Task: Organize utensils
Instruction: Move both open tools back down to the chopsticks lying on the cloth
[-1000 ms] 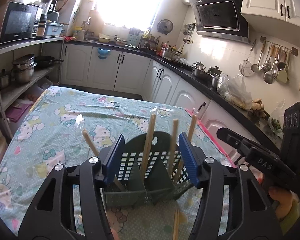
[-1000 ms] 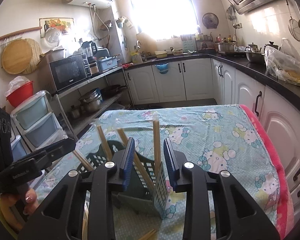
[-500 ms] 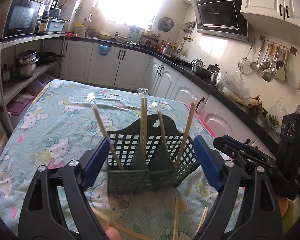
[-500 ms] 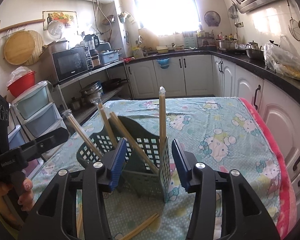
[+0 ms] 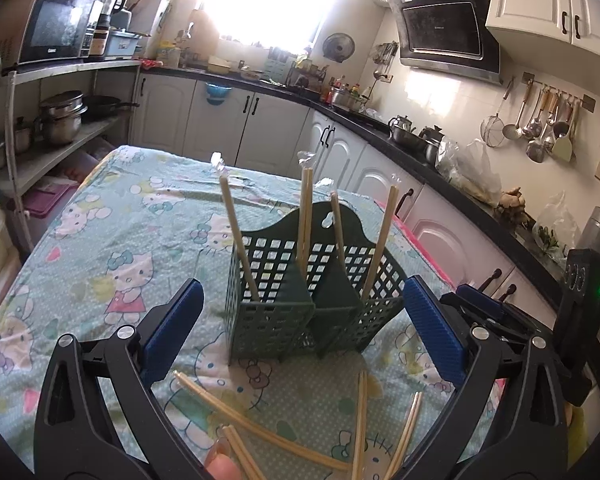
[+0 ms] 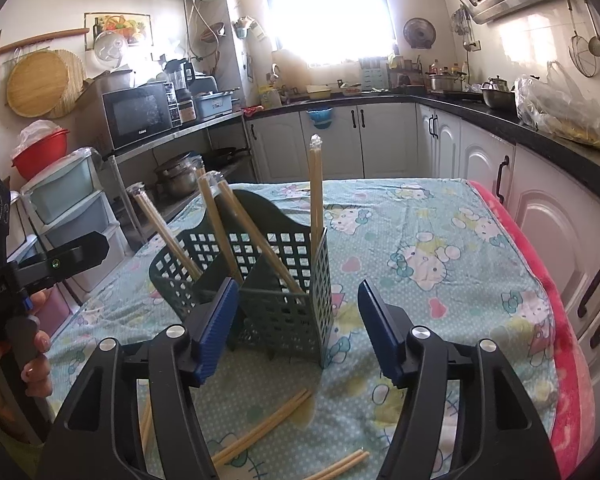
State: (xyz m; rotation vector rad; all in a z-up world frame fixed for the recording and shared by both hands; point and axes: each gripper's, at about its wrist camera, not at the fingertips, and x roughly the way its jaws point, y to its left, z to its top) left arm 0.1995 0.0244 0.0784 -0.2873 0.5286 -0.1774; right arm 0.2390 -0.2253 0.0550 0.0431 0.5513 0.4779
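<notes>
1. The caddy (image 5: 312,292) is standing at mid-frame in both views on the cloth (image 5: 112,240), holding four upright chopstick pairs (image 5: 306,216) in its compartments.
2. Loose chopsticks (image 5: 260,428) are lying on the cloth along the bottom of the frame, just in front of the caddy.
3. The left gripper (image 5: 300,336) is opening, its jaws spread wide with nothing pinched; only the caddy is showing beyond the gap.
4. The right gripper (image 6: 296,328) is also opening, empty, with the caddy's corner just ahead of its left pad.
5. Risk: reaching down for the loose sticks, a pad may be clipping the light caddy and tipping it, spilling the sorted pairs.
6. The loose sticks are crossing, so a pinch could be lifting only one.
</notes>
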